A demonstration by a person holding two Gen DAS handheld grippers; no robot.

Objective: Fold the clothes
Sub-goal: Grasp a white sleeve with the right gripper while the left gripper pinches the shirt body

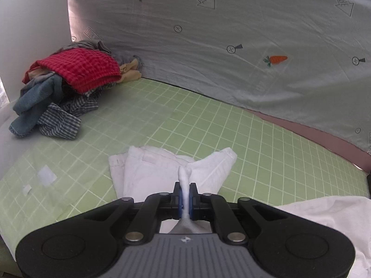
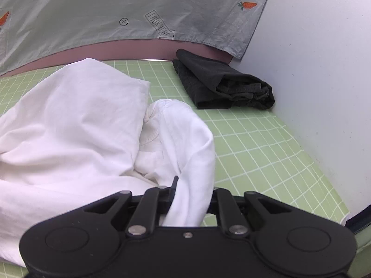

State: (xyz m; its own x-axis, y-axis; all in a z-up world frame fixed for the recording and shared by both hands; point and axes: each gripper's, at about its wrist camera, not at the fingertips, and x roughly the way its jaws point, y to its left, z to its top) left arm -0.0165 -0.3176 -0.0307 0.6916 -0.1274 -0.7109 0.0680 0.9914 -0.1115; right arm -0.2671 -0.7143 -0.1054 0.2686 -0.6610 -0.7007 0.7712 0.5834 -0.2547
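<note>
A white garment (image 1: 148,171) lies on the green grid mat (image 1: 185,115), partly folded. My left gripper (image 1: 185,197) is shut on a pinched fold of the white garment, close to the mat. In the right wrist view the same white garment (image 2: 69,127) is bunched up in front. My right gripper (image 2: 192,199) is shut on a thick fold of it that drapes over the jaws; the right finger is hidden under the cloth.
A pile of unfolded clothes (image 1: 69,81), red, blue and striped, sits at the mat's far left corner. A folded black garment (image 2: 222,83) lies at the far right by the white wall (image 2: 313,69). A grey printed sheet (image 1: 231,46) hangs behind.
</note>
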